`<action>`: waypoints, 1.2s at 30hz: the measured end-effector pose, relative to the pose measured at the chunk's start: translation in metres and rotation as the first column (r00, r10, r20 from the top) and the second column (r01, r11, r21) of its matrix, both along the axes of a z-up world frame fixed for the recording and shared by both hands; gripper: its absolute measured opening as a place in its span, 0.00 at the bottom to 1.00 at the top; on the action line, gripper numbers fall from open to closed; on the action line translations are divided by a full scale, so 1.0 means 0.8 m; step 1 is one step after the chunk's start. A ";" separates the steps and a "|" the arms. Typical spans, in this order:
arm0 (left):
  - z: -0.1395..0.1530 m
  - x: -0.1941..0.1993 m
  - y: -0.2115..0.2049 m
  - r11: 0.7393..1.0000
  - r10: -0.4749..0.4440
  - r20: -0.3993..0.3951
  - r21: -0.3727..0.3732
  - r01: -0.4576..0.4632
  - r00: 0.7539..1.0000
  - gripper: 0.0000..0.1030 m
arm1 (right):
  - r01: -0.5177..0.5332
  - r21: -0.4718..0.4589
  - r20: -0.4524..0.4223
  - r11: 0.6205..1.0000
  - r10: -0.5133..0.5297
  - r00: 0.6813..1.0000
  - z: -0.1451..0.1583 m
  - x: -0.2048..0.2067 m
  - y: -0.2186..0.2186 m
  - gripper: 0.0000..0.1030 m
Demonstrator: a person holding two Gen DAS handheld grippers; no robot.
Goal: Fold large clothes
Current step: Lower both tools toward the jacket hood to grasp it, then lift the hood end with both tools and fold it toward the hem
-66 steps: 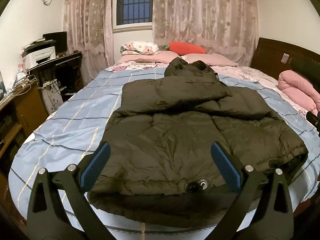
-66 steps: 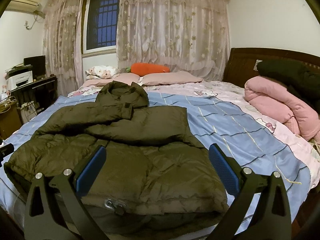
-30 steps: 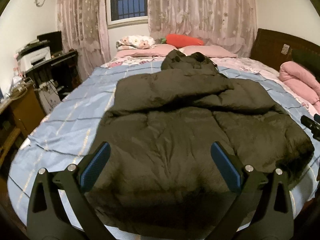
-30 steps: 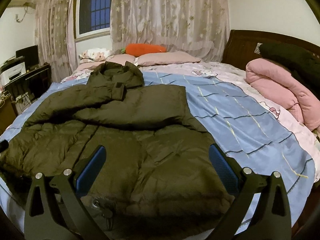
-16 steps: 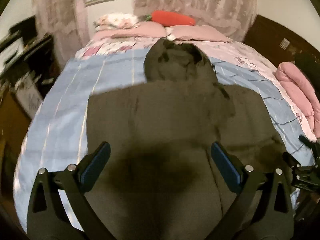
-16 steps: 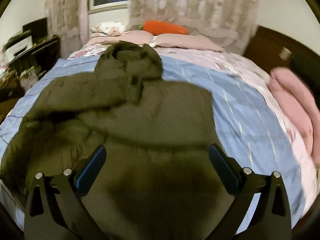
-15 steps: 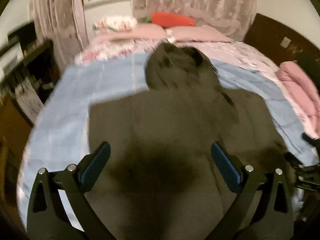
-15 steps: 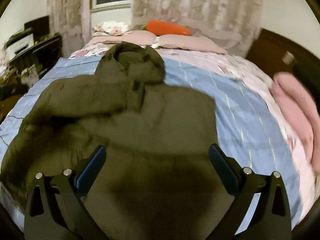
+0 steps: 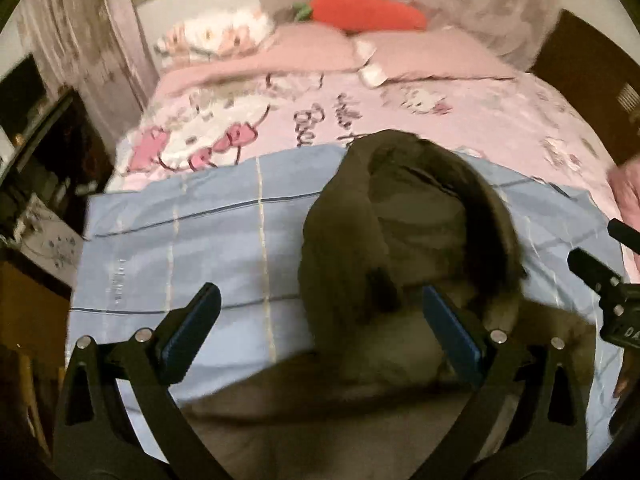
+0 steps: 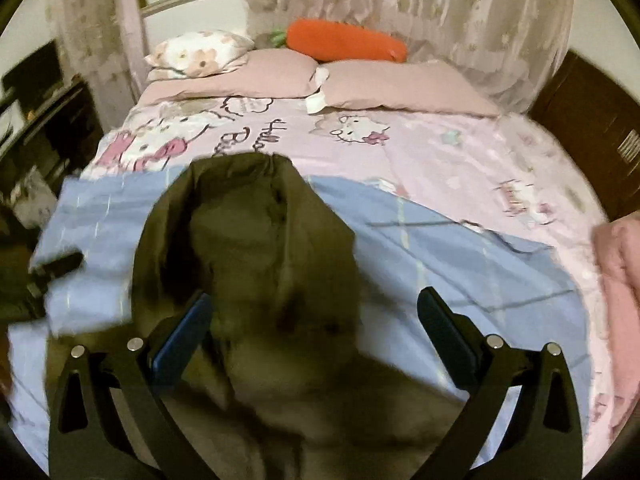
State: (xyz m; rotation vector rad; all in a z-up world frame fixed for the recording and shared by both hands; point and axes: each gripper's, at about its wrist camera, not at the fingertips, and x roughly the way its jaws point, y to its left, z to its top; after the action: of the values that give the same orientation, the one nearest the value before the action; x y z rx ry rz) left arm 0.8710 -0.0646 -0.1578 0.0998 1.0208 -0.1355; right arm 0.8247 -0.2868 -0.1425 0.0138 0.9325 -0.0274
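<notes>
Jacket (image 9: 400, 240) blurred, lower part cut off

Both wrist views, seemingly close over hood (image 9: 408, 232).

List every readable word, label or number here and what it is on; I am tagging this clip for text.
"Hello": partly legible script on the pink cartoon bed sheet.
"Ba...": start of a second word on that sheet, the rest hidden by the jacket hood.
"DA": letters on the right gripper body, cut off at the edge.
Small print on the blue sheet: too blurred.
</notes>
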 end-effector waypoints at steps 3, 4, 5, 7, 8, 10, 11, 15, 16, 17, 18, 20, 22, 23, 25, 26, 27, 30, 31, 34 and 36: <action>-0.026 0.060 -0.011 0.998 0.048 -0.044 0.035 -0.047 0.998 0.98 | 0.032 -0.014 -0.063 0.999 -0.033 0.997 -0.024 0.071 -0.001 0.99; -0.032 0.071 -0.016 0.998 0.054 -0.052 0.047 -0.051 0.997 0.98 | 0.050 -0.031 -0.077 0.998 -0.052 0.996 -0.036 0.091 -0.001 0.99; -0.041 0.088 -0.024 0.998 0.048 -0.061 0.054 -0.045 0.997 0.98 | 0.053 -0.033 -0.093 0.998 -0.056 0.994 -0.048 0.109 0.000 0.99; -0.051 0.109 -0.038 0.998 0.025 -0.067 0.054 -0.022 0.997 0.98 | 0.049 -0.044 -0.122 0.998 -0.054 0.991 -0.071 0.133 0.004 0.99; -0.062 0.124 -0.048 0.997 0.019 -0.081 0.082 -0.012 0.997 0.98 | 0.041 -0.074 -0.143 0.996 -0.051 0.988 -0.085 0.145 0.007 0.96; -0.081 0.144 -0.062 0.988 0.008 -0.087 0.157 0.005 0.996 0.98 | 0.015 -0.150 -0.175 0.989 -0.041 0.984 -0.107 0.168 0.011 0.91; -0.090 0.152 -0.066 0.981 0.015 -0.083 0.194 0.002 0.996 0.98 | 0.012 -0.165 -0.183 0.986 -0.042 0.982 -0.112 0.175 0.010 0.86; -0.124 0.176 -0.064 0.983 0.053 -0.142 0.182 -0.026 0.988 0.63 | 0.041 -0.162 -0.202 0.986 -0.074 0.977 -0.132 0.195 -0.003 0.61; -0.131 0.180 -0.063 0.987 0.060 -0.162 0.158 -0.034 0.985 0.53 | 0.048 -0.159 -0.198 0.986 -0.079 0.977 -0.135 0.196 -0.006 0.42; -0.135 0.182 -0.061 0.990 0.069 -0.172 0.136 -0.046 0.983 0.35 | 0.055 -0.140 -0.200 0.989 -0.083 0.976 -0.137 0.195 -0.009 0.14; -0.136 0.181 -0.060 0.990 0.086 -0.168 0.122 -0.066 0.982 0.28 | 0.061 -0.116 -0.201 0.991 -0.083 0.976 -0.138 0.193 -0.011 0.13; -0.131 0.171 -0.060 0.990 0.096 -0.137 0.116 -0.081 0.986 0.21 | 0.062 -0.107 -0.151 0.992 -0.078 0.985 -0.133 0.185 -0.013 0.08; -0.119 0.158 -0.059 0.992 0.088 -0.109 0.097 -0.078 0.990 0.18 | 0.089 -0.094 -0.090 0.992 -0.097 0.991 -0.120 0.171 -0.020 0.07; -0.114 0.153 -0.058 0.994 0.082 -0.104 0.086 -0.073 0.991 0.17 | 0.108 -0.073 -0.066 0.992 -0.112 0.991 -0.114 0.165 -0.026 0.07; -0.096 0.136 -0.053 0.997 0.063 -0.091 0.047 -0.059 0.994 0.16 | 0.132 -0.002 -0.004 0.991 -0.132 0.991 -0.090 0.136 -0.043 0.07; -0.082 0.121 -0.046 0.998 0.055 -0.077 0.019 -0.054 0.996 0.16 | 0.135 0.026 0.023 0.991 -0.135 0.991 -0.077 0.121 -0.049 0.07; -0.072 0.107 -0.038 0.999 0.052 -0.068 -0.009 -0.053 0.996 0.16 | 0.132 0.051 0.056 0.990 -0.135 0.989 -0.063 0.104 -0.055 0.07; -0.037 0.044 -0.007 0.996 0.031 -0.014 -0.081 -0.032 0.999 0.16 | 0.093 0.085 0.156 0.992 -0.105 0.982 -0.021 0.039 -0.060 0.07; -0.028 0.017 0.002 0.997 0.021 0.010 -0.074 -0.020 1.000 0.16 | 0.077 0.099 0.184 0.992 -0.095 0.978 -0.010 0.015 -0.061 0.07; -0.013 -0.057 0.028 0.996 0.011 0.061 -0.088 -0.005 0.998 0.17 | 0.016 0.103 0.280 0.995 -0.044 0.959 0.016 -0.070 -0.051 0.07; -0.008 -0.117 0.046 0.992 0.014 0.092 -0.124 -0.003 0.996 0.19 | -0.014 0.113 0.326 0.994 -0.023 0.945 0.023 -0.132 -0.045 0.07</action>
State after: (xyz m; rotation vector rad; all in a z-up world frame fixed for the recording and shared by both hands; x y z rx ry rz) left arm 0.7772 -0.0276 -0.1645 -0.0110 0.9180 -0.1841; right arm 0.7195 -0.3228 -0.1238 0.1229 0.5997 0.0238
